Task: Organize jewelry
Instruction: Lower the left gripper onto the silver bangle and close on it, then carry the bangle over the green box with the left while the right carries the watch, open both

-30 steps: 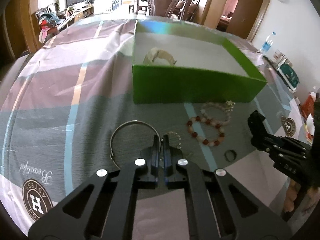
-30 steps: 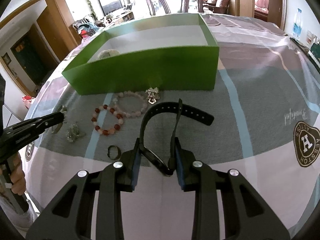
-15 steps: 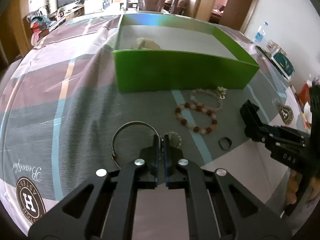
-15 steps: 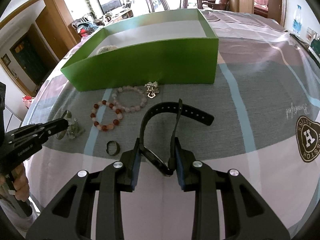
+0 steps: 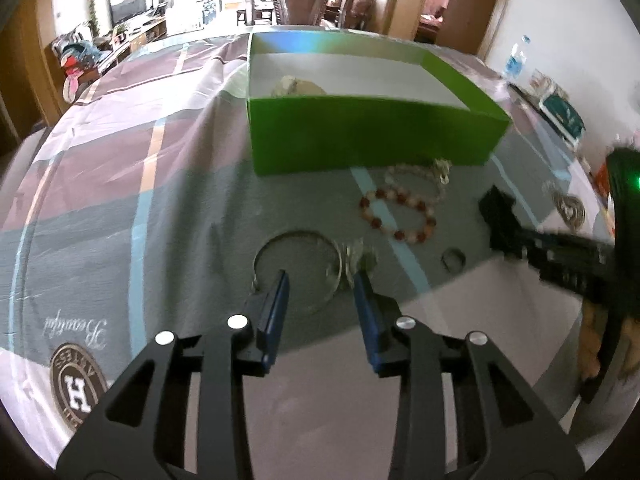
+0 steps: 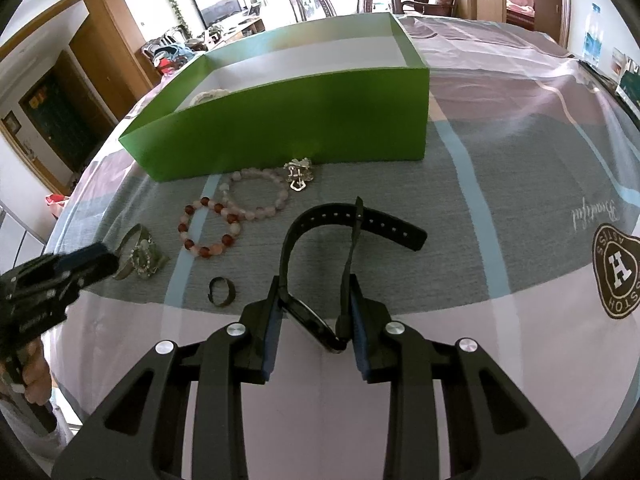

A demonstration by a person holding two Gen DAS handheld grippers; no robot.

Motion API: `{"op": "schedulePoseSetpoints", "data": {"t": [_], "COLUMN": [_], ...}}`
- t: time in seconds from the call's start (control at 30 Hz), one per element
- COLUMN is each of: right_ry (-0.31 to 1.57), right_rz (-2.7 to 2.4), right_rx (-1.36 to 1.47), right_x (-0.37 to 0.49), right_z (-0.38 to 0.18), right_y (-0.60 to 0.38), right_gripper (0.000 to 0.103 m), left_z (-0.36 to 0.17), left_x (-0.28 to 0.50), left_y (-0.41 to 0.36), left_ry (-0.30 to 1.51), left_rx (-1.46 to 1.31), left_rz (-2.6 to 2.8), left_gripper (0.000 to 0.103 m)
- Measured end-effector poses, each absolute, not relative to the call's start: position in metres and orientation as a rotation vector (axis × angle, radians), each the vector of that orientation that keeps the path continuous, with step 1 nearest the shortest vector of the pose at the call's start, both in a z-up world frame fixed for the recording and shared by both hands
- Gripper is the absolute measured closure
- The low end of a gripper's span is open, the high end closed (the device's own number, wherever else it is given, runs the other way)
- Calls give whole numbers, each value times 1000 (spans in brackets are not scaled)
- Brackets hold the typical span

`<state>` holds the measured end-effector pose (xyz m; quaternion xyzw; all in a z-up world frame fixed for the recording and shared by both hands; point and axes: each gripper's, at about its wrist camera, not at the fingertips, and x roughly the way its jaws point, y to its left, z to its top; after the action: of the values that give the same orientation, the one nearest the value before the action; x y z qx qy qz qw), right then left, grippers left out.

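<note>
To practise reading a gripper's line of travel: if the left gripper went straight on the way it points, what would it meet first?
Probably the silver bangle lying between the open left gripper fingers, then the tablecloth under it; depth is unclear.

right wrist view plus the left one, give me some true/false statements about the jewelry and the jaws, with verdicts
1. The right gripper has its jaws closed on the black watch. True.
2. The green box is empty. False: a pale bracelet already lies inside it.
3. The left gripper has its jaws apart above the silver bangle, which lies on the tablecloth. True; the jaws have just been opening.
4. The red and white bead bracelet lies inside the box. False: it lies on the tablecloth in front of the box.
5. The small dark ring is held by the left gripper. False: it lies loose on the cloth.
</note>
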<state>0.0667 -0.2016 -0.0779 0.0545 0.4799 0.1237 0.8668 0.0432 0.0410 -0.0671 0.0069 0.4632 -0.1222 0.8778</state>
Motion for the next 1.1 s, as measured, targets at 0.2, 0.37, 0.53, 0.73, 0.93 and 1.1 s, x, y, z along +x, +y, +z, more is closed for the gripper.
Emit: {"op": "schedulePoseSetpoints", "data": {"t": [0.2, 0.37, 0.53, 0.73, 0.93, 1.1], "right_ry": [1002, 1001, 1002, 985, 943, 893], "right_rz": [260, 263, 268, 279, 278, 287], "right_rx": [101, 94, 93, 92, 89, 64], "right_x": [68, 66, 65, 63, 62, 75], "right_z": [-78, -79, -79, -73, -56, -27], "right_y": [-199, -197, -197, -197, -199, -198], "right_gripper": [72, 72, 72, 72, 72, 72], "left_z": [-73, -76, -86, -83, -61, -24], "left_x": [34, 44, 52, 52, 50, 58], "left_y": [37, 33, 26, 27, 36, 40], "left_ry": [976, 976, 1012, 1010, 957, 878], "left_rx": [74, 102, 153, 133, 80, 49], "left_rz": [-254, -252, -273, -282, -280, -286], "left_gripper": [69, 69, 88, 99, 99, 99]}}
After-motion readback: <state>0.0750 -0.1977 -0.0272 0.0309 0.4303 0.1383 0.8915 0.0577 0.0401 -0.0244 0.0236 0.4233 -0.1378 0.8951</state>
